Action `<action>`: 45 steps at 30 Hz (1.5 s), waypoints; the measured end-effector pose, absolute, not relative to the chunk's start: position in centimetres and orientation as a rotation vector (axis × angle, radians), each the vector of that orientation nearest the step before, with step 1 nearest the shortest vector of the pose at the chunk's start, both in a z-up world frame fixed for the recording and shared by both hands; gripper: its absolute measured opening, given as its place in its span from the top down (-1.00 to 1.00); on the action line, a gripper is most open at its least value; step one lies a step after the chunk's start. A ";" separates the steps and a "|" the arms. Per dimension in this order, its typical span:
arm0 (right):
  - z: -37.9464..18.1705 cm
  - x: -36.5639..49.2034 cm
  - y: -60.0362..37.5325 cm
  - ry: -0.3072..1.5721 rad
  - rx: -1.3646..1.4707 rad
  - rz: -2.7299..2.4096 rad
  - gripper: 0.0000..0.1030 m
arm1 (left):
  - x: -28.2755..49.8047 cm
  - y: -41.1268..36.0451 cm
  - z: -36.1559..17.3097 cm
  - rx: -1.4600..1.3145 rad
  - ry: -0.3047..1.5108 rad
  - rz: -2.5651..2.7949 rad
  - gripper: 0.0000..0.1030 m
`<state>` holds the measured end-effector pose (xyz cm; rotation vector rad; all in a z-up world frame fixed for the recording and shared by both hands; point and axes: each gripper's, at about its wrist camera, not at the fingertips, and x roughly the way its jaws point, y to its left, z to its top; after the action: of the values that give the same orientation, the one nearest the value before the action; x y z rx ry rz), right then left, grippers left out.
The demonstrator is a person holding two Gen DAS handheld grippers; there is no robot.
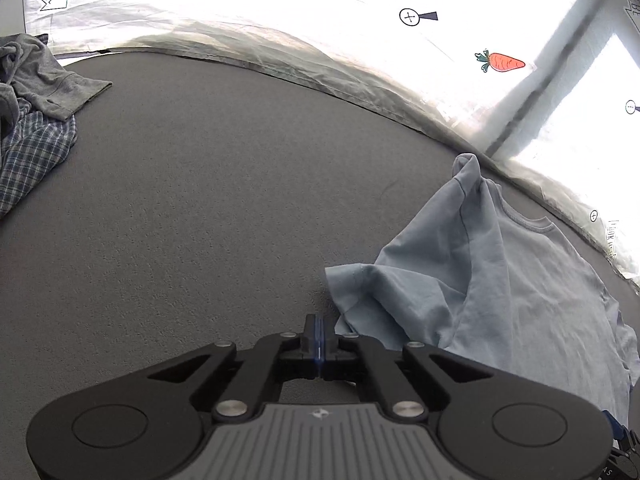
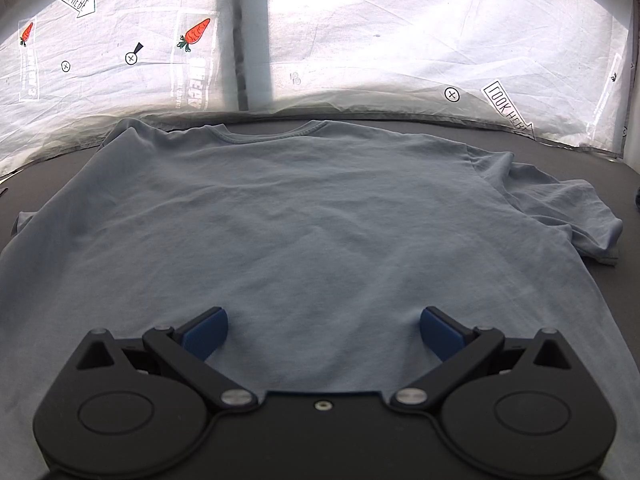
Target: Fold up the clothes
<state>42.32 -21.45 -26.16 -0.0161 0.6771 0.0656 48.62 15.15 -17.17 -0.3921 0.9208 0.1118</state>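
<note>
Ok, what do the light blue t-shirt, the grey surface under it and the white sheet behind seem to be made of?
Light blue t-shirt: soft knit, likely cotton jersey, matte; it creases softly and has a ribbed collar.
Grey surface: looks like dense foam or felt matting, matte; fine pebbled grain, no shine.
White sheet: thin translucent fabric or nonwoven, hard to tell; light glows through it and sharp fold creases show.

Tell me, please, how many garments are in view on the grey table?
3: a light blue T-shirt spread flat under the right gripper, and at the far left of the left wrist view, a grey garment heaped on a blue plaid one. More may lie beneath that pile.
</note>
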 end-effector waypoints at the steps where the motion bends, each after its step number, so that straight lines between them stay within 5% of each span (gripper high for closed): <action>1: -26.2 42.3 -21.5 0.677 -0.016 0.066 -1.00 | 48.7 15.0 -17.2 -0.392 0.924 0.104 0.97; 9: -26.1 42.3 -21.5 0.677 -0.016 0.068 -1.00 | 49.0 13.4 -17.8 -0.331 0.962 0.070 0.48; 14: -26.1 42.3 -21.5 0.677 -0.017 0.068 -1.00 | 48.9 12.3 -18.1 -0.259 0.950 0.078 0.42; 16: -26.1 42.3 -21.5 0.677 -0.017 0.068 -1.00 | 48.7 12.1 -18.1 -0.230 0.937 0.074 0.50; 18: -26.1 42.3 -21.5 0.677 -0.017 0.068 -1.00 | 48.4 11.8 -18.2 -0.199 0.922 0.082 0.92; 19: -26.1 42.3 -21.5 0.677 -0.017 0.068 -1.00 | 48.4 11.8 -18.0 -0.198 0.920 0.078 0.96; 29: -26.1 42.3 -21.5 0.677 -0.017 0.068 -1.00 | 52.0 16.0 -12.6 -0.041 0.721 0.248 0.97; 36: -26.1 42.3 -21.4 0.677 -0.017 0.068 -1.00 | 55.9 22.2 -14.9 -0.182 0.754 0.419 0.94; 39: -26.1 42.3 -21.4 0.677 -0.017 0.068 -1.00 | 55.1 22.8 -15.5 -0.243 0.756 0.460 0.84; 45: -26.2 42.3 -21.4 0.677 -0.017 0.068 -1.00 | 51.5 22.4 -16.0 -0.429 0.799 0.458 0.33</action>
<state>42.32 -21.42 -26.17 -0.0166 0.6766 0.0678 51.51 22.42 -15.99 -0.4290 0.7988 0.4580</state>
